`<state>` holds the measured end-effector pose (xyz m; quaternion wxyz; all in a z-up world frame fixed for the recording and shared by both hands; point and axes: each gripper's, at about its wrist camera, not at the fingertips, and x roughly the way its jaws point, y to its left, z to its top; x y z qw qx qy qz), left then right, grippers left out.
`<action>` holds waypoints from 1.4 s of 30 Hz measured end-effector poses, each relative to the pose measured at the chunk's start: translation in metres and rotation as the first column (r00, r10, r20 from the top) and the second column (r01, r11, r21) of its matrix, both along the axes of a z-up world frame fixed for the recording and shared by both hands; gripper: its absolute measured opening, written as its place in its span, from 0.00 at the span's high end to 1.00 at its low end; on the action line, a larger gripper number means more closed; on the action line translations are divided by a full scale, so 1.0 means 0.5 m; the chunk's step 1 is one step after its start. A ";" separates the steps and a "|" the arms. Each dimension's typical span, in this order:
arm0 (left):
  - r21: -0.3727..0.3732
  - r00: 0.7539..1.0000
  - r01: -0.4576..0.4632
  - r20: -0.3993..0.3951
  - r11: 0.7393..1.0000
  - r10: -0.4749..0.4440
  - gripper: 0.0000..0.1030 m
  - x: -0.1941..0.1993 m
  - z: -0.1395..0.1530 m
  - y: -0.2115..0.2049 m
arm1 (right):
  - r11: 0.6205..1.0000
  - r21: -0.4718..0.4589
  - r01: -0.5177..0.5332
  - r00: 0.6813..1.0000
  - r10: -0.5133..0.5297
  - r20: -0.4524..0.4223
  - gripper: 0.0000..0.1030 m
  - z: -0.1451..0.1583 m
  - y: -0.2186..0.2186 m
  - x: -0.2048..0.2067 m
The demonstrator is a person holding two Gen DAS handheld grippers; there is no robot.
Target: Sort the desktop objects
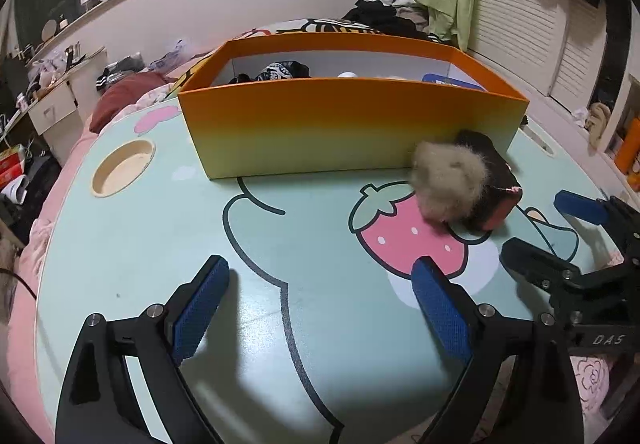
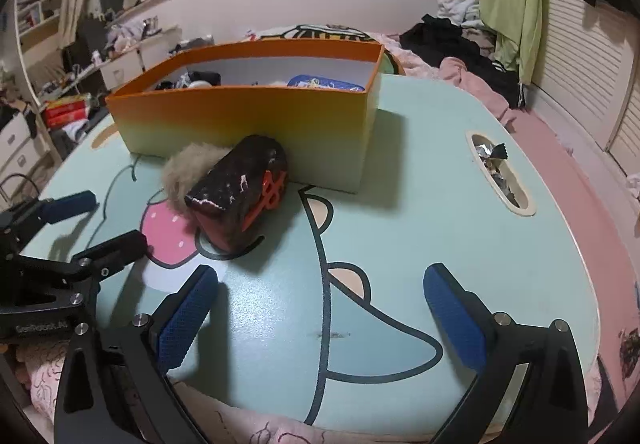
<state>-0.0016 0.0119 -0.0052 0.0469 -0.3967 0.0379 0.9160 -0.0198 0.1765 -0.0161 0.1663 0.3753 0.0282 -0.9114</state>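
From the left wrist, the left gripper (image 1: 320, 284) hangs spread apart and empty over the table (image 1: 132, 244), with a dark pouch (image 1: 490, 183) and its fur ball (image 1: 448, 183) lying against the front wall of the orange box (image 1: 344, 123) near its right corner. From the right wrist, the right gripper (image 2: 320, 296) is likewise wide apart and holds nothing, with the pouch (image 2: 240, 191) touching the box (image 2: 248, 123) near the table's middle and a slot (image 2: 498, 171) toward the right edge.

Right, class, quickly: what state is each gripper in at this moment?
Left gripper: jaws open, holding nothing.
Right gripper: jaws open, holding nothing; the dark pouch lies untouched on the table.
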 end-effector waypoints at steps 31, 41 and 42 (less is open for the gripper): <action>0.000 1.000 0.000 -0.003 1.000 0.000 0.10 0.004 -0.007 -0.001 | 0.983 -0.169 -0.078 0.997 0.073 -0.038 0.00 0.011 0.031 -0.008; 0.001 1.000 0.001 -0.003 1.000 -0.001 0.10 -0.002 -0.010 0.002 | 0.950 -0.303 -0.073 0.997 0.060 -0.055 0.19 0.047 0.047 -0.019; 0.002 1.000 0.001 -0.003 1.000 -0.001 0.10 -0.003 -0.010 0.003 | 0.942 -0.327 -0.078 0.996 0.060 -0.063 0.19 0.058 0.044 -0.025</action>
